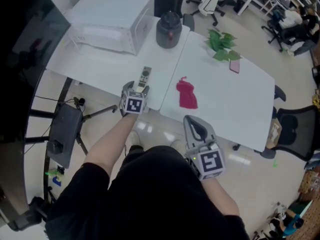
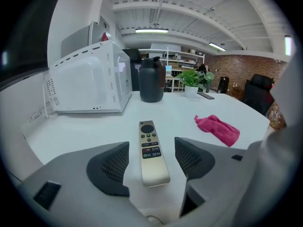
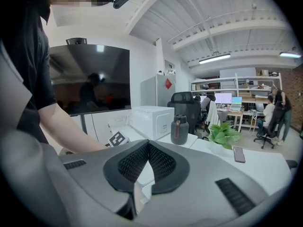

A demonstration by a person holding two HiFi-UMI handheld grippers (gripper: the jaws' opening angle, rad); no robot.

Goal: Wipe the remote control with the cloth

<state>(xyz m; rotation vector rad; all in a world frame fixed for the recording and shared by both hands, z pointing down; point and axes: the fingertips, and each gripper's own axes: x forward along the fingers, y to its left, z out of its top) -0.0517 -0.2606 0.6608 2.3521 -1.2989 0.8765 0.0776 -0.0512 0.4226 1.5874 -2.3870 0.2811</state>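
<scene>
Left gripper [image 2: 152,163]: jaws spread wide, nothing gripped. The remote control [image 2: 150,143] lies flat on the white table [image 1: 225,101], buttons up, long axis running straight away from the gripper. Its near end sits in the gap between the two pads [image 2: 112,165]. There's bare table on both sides of the remote, so no pad is touching it. Can't tell whether the jaw tips rest on the tabletop or hang just above it; the gripper view is too oblique for that.

In the head view the left gripper [image 1: 140,87] is at the table's near edge, pointing in and down at the remote control [image 1: 145,76], which is on the left panel close to the seam between the two tabletops.

Right gripper [image 3: 148,151]: jaws fully together, mesh pads pressed face to face, nothing between them. In the head view the right gripper [image 1: 194,125] hangs off the near edge of the table, over the floor, touching nothing.

The cloth [image 1: 187,95] is pink, crumpled in a small heap on the right panel just across the seam. It's to the right of the remote and clear of it, and neither gripper is in contact with it. From the left gripper view the cloth [image 2: 218,129] lies beyond and right of the right-hand jaw.

Further back on the table: white microwave [image 1: 114,20], dark jug [image 1: 168,30], green plant [image 1: 222,45], phone [image 1: 234,65].
</scene>
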